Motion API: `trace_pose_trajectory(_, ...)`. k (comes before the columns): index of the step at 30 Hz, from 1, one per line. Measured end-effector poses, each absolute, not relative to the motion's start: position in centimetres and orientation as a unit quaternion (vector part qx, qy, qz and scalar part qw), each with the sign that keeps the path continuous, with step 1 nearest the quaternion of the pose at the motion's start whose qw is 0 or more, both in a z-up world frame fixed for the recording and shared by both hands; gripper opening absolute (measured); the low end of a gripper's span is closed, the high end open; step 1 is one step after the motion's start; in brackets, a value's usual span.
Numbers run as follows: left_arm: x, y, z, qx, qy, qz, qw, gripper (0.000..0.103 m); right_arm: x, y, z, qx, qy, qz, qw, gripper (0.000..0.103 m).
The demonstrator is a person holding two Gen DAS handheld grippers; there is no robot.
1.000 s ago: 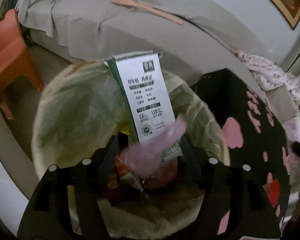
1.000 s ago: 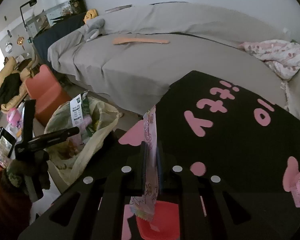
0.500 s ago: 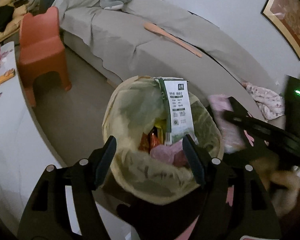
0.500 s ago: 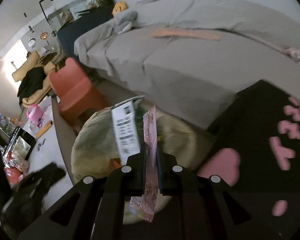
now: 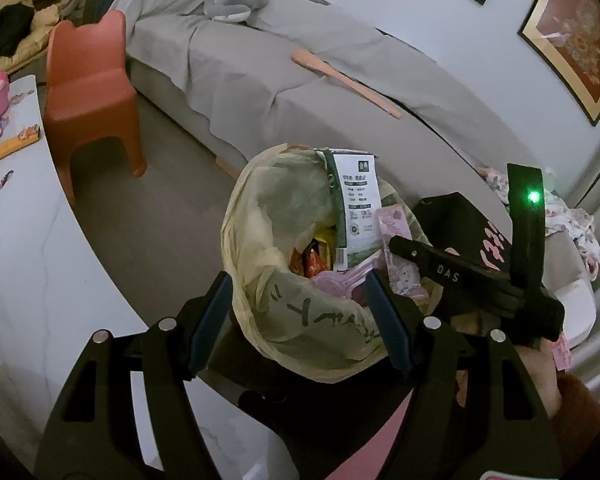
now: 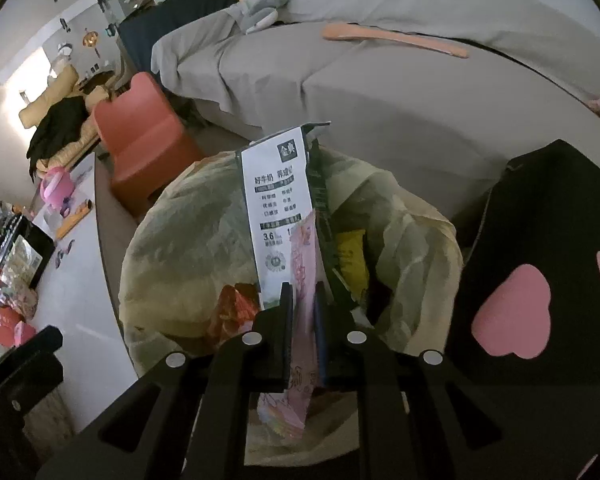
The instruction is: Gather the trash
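Note:
A yellowish trash bag (image 5: 268, 240) stands open, holding a white and green milk carton (image 5: 358, 208) and several wrappers. My left gripper (image 5: 300, 308) is open and empty, its fingers either side of the bag's near rim. My right gripper (image 6: 302, 300) is shut on a pink wrapper (image 6: 302, 264) and holds it over the bag's mouth (image 6: 380, 240), beside the milk carton (image 6: 278, 208). In the left wrist view the right gripper (image 5: 396, 246) reaches in from the right with the pink wrapper (image 5: 394, 224).
A grey covered sofa (image 5: 300, 64) with an orange back scratcher (image 5: 344, 80) lies behind the bag. An orange child's chair (image 5: 88, 80) stands to the left. A black mat with pink shapes (image 6: 540, 280) is to the right. A white table (image 5: 16, 240) is at the left.
My left gripper pulled back from the bag, open, leaving a pink item inside. My right gripper carried the pink wrapper left from the black mat to above the bag's mouth.

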State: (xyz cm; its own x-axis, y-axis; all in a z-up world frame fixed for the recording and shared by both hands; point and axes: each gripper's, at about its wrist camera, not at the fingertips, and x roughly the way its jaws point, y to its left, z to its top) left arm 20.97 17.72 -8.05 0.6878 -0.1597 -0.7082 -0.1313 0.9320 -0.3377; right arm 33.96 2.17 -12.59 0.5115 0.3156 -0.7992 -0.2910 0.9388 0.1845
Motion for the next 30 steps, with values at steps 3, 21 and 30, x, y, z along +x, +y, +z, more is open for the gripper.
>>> trace_pose_trajectory(3, 20.3, 17.6, -7.8, -0.182, 0.389, -0.013, 0.903, 0.066, 33.0, 1.3, -11.6, 0.014, 0.453, 0.171, 0.875, 0.034)
trace_pose_trajectory(21, 12.7, 7.3, -3.9, -0.068, 0.364, -0.165, 0.914, 0.093, 9.7, -11.5, -3.6, 0.027, 0.353, 0.022, 0.935, 0.069)
trace_pose_trajectory(30, 5.7, 2.1, -2.6, 0.014, 0.336, -0.207, 0.919, 0.094, -1.7, -14.7, -4.4, 0.054, 0.339, -0.065, 0.937, 0.071)
